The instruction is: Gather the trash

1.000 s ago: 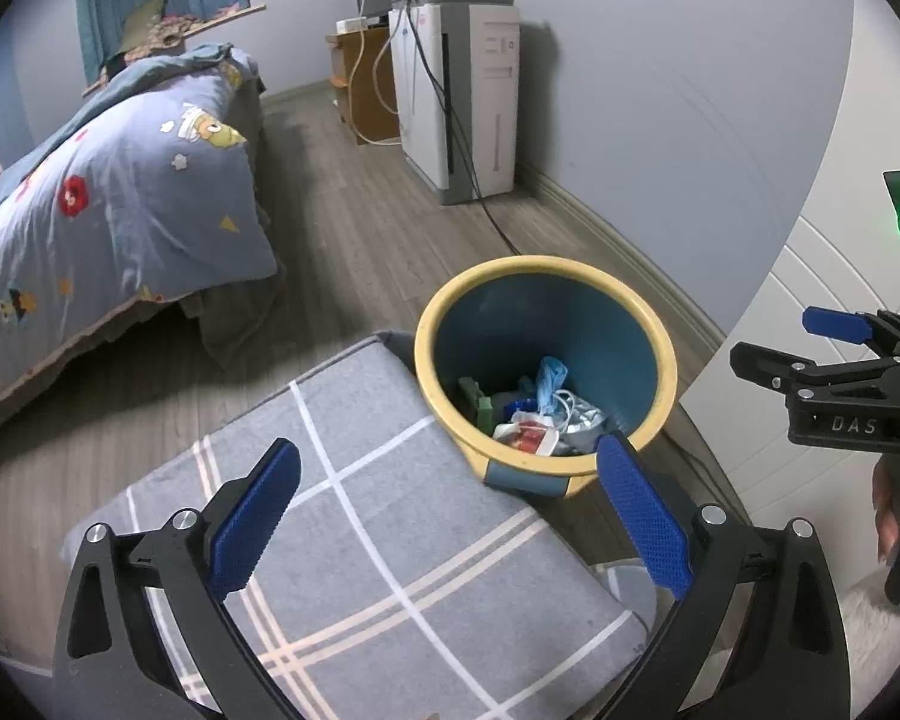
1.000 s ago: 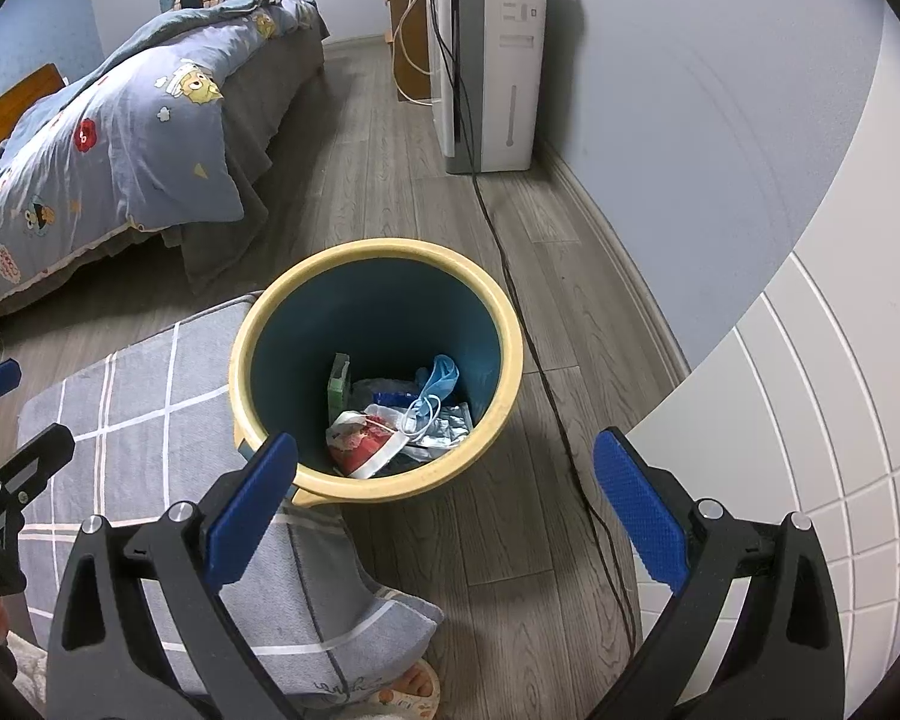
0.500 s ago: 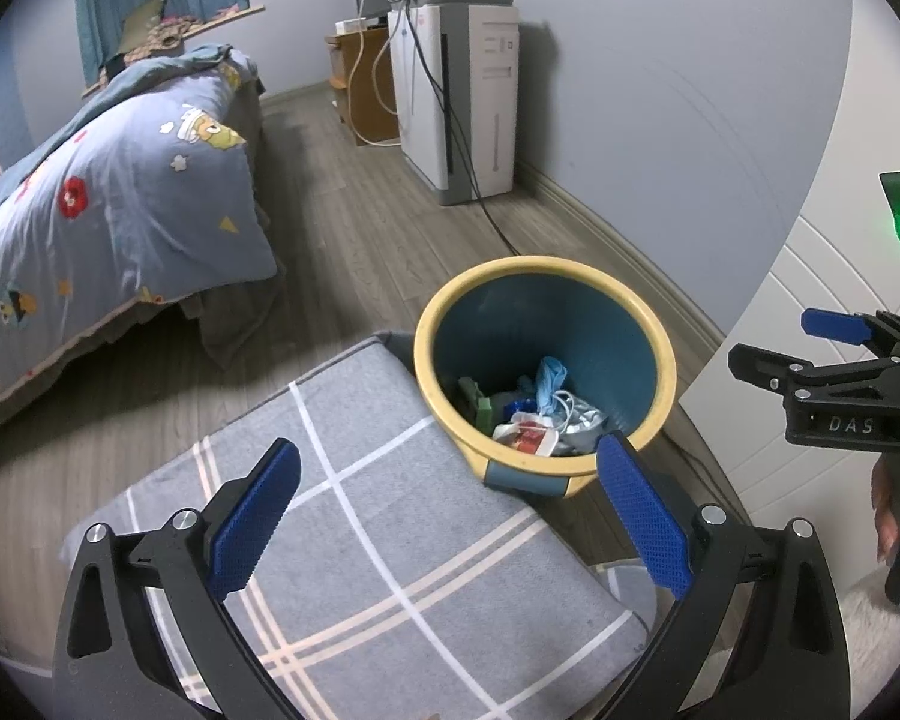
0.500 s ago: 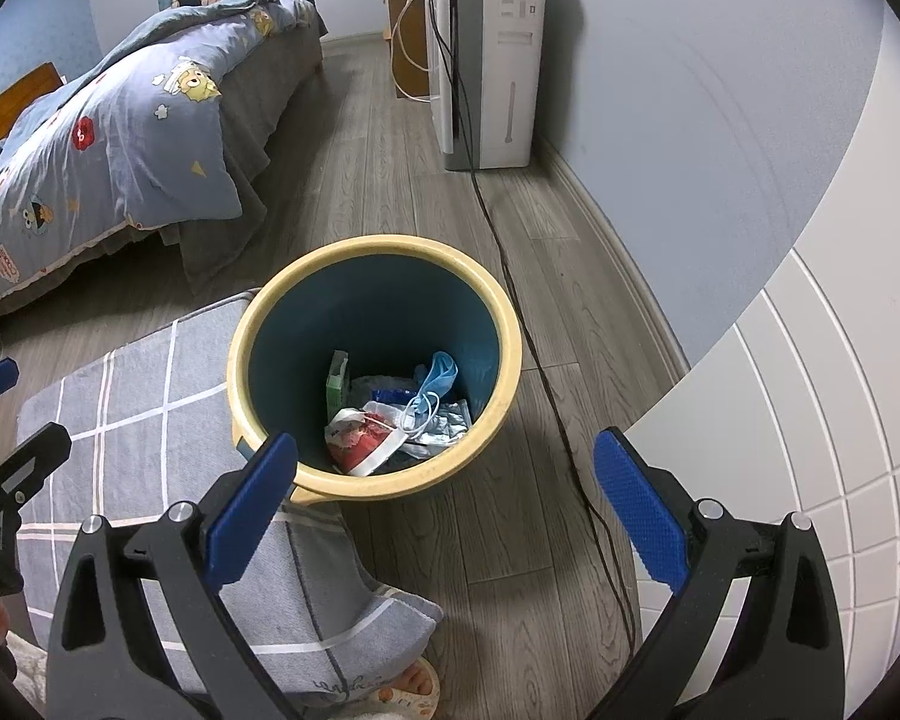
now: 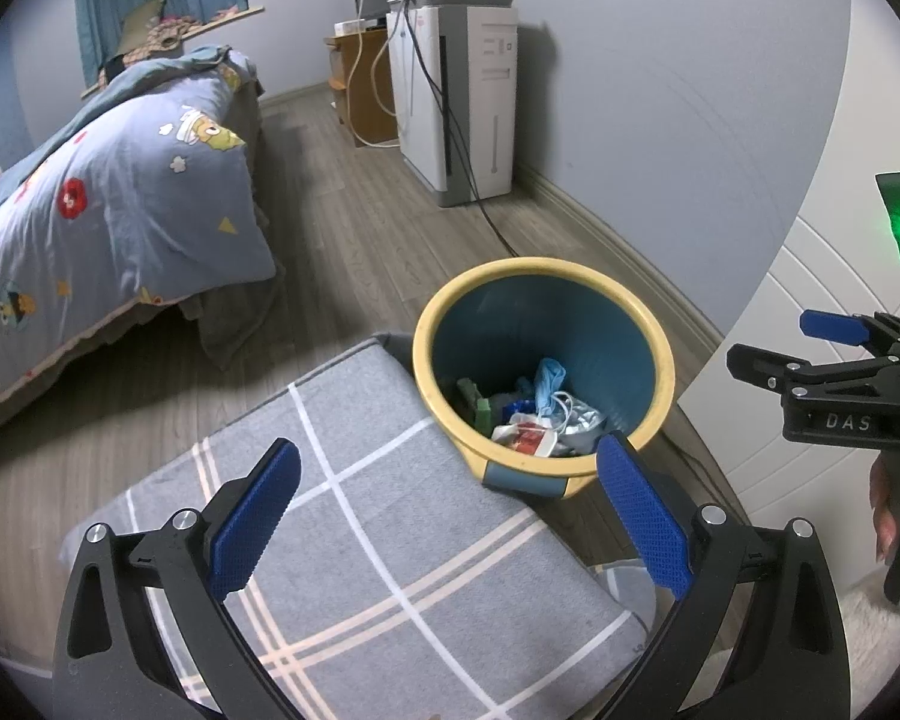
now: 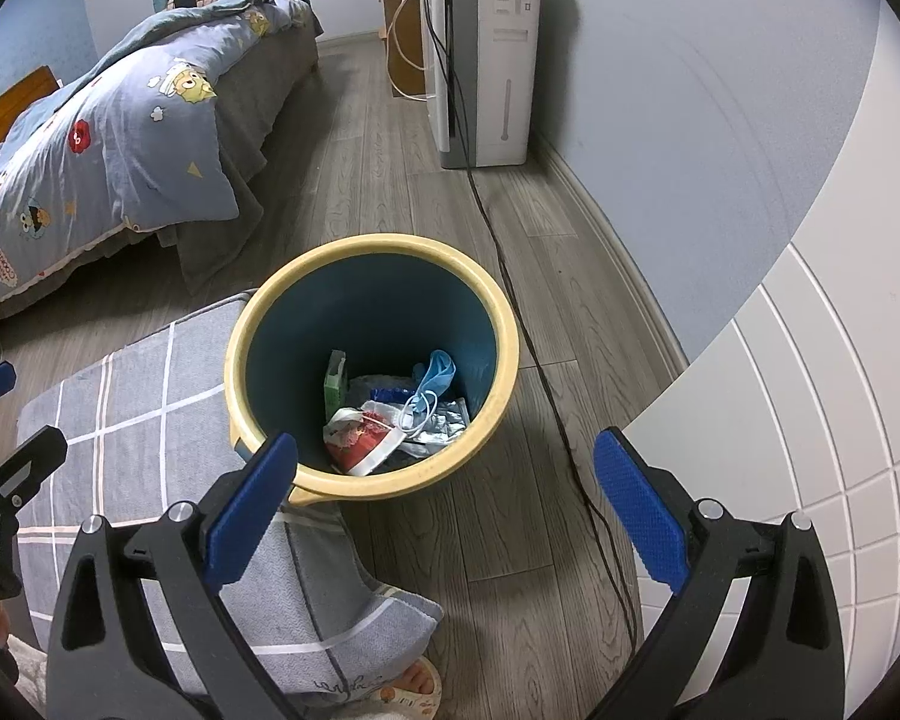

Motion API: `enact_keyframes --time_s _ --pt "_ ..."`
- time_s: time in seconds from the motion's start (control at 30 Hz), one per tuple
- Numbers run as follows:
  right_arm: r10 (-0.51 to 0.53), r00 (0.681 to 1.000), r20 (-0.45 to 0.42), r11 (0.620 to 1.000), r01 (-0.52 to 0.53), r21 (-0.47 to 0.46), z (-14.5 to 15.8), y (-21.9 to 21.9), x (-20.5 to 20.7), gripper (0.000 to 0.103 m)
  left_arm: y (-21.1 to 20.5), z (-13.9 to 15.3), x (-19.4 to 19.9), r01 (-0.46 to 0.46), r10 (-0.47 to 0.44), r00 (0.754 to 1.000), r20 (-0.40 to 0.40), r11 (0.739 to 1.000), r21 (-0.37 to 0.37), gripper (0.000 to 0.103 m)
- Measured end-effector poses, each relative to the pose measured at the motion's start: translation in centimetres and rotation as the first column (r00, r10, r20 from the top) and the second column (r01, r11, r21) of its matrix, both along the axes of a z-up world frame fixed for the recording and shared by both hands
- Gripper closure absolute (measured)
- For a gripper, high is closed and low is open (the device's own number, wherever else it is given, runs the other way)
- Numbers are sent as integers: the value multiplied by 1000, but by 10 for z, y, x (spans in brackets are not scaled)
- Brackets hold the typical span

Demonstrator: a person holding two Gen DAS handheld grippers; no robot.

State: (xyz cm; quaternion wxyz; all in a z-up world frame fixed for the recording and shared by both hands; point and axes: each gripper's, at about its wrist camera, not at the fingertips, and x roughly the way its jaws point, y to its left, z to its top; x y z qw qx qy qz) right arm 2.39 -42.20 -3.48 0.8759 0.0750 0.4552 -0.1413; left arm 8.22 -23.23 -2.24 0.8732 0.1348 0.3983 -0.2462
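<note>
Left tool and right tool: black frames, blue textured pads, silver screws; "DAS" marking, green light.

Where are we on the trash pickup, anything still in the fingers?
Done: the bin already holds a blue face mask, a red and white wrapper and a green box. In hand: nothing; left gripper and right gripper are both open and empty. Left: no loose trash shows on the floor in either view.
</note>
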Motion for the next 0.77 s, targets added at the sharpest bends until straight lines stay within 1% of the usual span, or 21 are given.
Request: enact_keyframes --time_s 0.13,0.3,0.43,0.57,0.7,0.77 --pt "-1 1000 -2 1000 1 -1 0 0 0 6 -1 -1 0 14 -15 1000 -13 1000 -11 5" --pt "-7 1000 -3 1000 7 0 0 -1 -1 6 -2 2 -4 31 -30 999 10 999 -24 5" --pt "-14 1000 -5 1000 14 1 0 -1 -2 6 0 5 -4 31 -31 999 9 999 -44 5" --pt "-22 1000 -12 1000 22 3 -2 -1 -1 6 0 7 -5 35 -34 999 23 999 -37 5" --pt "-33 999 -27 999 33 5 -4 -1 -1 6 -3 4 -4 31 -31 1000 5 1000 1 5" --pt "-45 998 -48 999 45 -9 -9 -1 0 6 -2 5 -4 20 -20 1000 9 1000 10 5"
